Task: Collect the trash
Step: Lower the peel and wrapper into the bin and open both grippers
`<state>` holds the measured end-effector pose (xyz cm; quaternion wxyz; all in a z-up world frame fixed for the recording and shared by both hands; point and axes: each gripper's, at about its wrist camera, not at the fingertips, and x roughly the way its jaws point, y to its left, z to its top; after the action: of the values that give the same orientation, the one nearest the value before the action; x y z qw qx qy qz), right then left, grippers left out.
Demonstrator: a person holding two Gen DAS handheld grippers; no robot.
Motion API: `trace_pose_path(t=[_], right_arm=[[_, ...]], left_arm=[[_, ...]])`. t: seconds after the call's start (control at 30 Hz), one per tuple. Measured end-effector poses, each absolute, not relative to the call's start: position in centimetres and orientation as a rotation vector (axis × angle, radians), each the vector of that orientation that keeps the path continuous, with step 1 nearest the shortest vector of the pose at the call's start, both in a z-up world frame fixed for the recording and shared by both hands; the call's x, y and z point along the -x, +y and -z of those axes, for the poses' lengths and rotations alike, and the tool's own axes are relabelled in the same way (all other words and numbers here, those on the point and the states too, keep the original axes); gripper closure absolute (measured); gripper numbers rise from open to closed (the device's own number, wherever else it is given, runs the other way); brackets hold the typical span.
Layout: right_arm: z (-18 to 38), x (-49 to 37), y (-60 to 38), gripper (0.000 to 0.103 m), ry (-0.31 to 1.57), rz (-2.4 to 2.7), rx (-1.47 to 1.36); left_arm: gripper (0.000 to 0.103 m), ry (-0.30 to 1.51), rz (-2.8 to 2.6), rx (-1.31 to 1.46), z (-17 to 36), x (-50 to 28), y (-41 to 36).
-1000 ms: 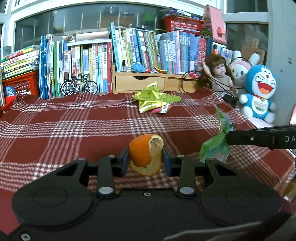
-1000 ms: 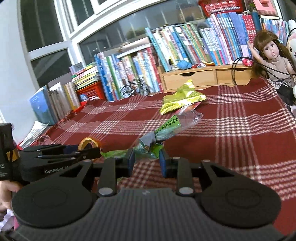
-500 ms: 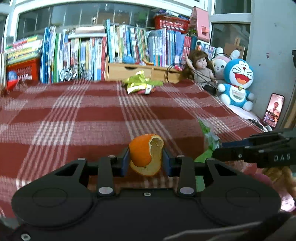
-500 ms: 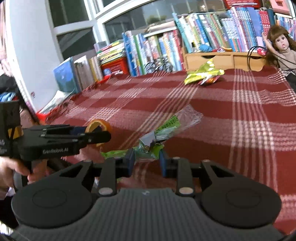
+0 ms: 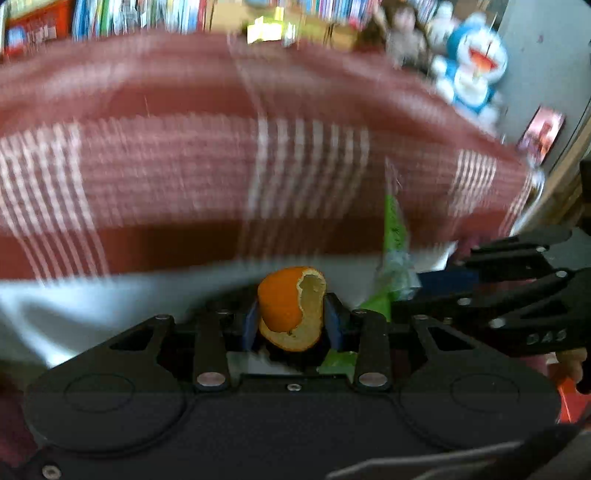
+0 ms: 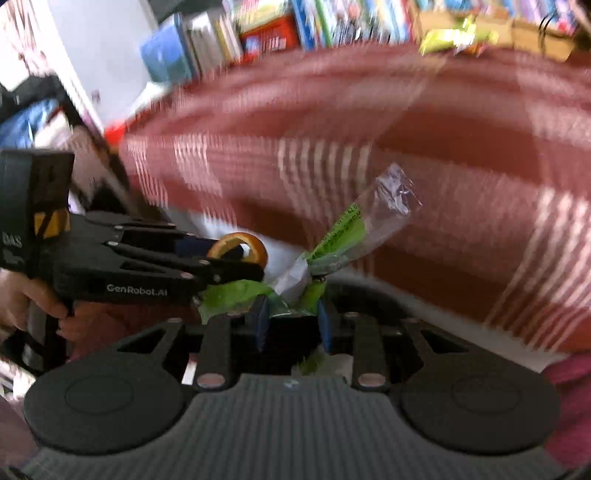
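Holding trash in both hands right now, so here's how it sits. The orange peel [image 5: 291, 308] is pinched between the pads of the left gripper [image 5: 291, 321], curled side up, sticking out just past the tips. The green plastic wrapper [image 6: 343, 240] is clamped by its crumpled lower end in the right gripper [image 6: 290, 319], and its long axis runs up and away to the right, with the clear end flopping free in the air. So both sets of jaws are closed on something, nothing loose.

The two grippers are side by side, nearly touching; in the right wrist view the left one sits just to the left with the peel right next to the wrapper's green end. Both are out past the near edge of the red plaid tablecloth [image 5: 147, 177], tipped downward over something pale below that's too blurred to name. I can't see a bin in either view.

My guess is the drop-off spot is below and in front of both hands, equally close to each, so whichever lets go first is a toss-up. The wrapper's floppy tail might snag on the left gripper's fingers. More trash, a yellow-green bag [image 6: 456, 37], sits at the far side of the table near the books [image 6: 229, 33], well away from either hand.
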<state>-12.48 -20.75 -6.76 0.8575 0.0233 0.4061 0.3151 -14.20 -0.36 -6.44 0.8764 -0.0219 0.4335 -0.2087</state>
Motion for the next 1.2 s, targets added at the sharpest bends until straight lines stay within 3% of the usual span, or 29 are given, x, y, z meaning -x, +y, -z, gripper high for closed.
trace_pose_path(t=[0.33,0.9,0.97,1.03,1.2], right_arm=[[14.0,10.5,-19.8,0.070,1.042,-0.624,0.023],[17.0,8.2,-17.9,0.066,1.126,-0.606,0.068],[17.1,8.2,-17.8,0.063,1.121,-0.607,0.064],[17.0,8.1,-17.9,0.049,1.114,-0.602,0.060],[16.7,8.0,-18.1,0.041,1.101,-0.594,0.048]], left_arm=[[0.068,1.052,0.340,-0.041,13.4,12.6,-1.4],[0.064,1.108,0.317,-0.061,17.0,10.3,0.4],[0.058,1.102,0.323,-0.055,17.0,10.3,0.7],[0.047,1.091,0.322,-0.051,17.0,10.6,0.5],[0.033,1.063,0.313,-0.057,16.3,9.8,0.0]])
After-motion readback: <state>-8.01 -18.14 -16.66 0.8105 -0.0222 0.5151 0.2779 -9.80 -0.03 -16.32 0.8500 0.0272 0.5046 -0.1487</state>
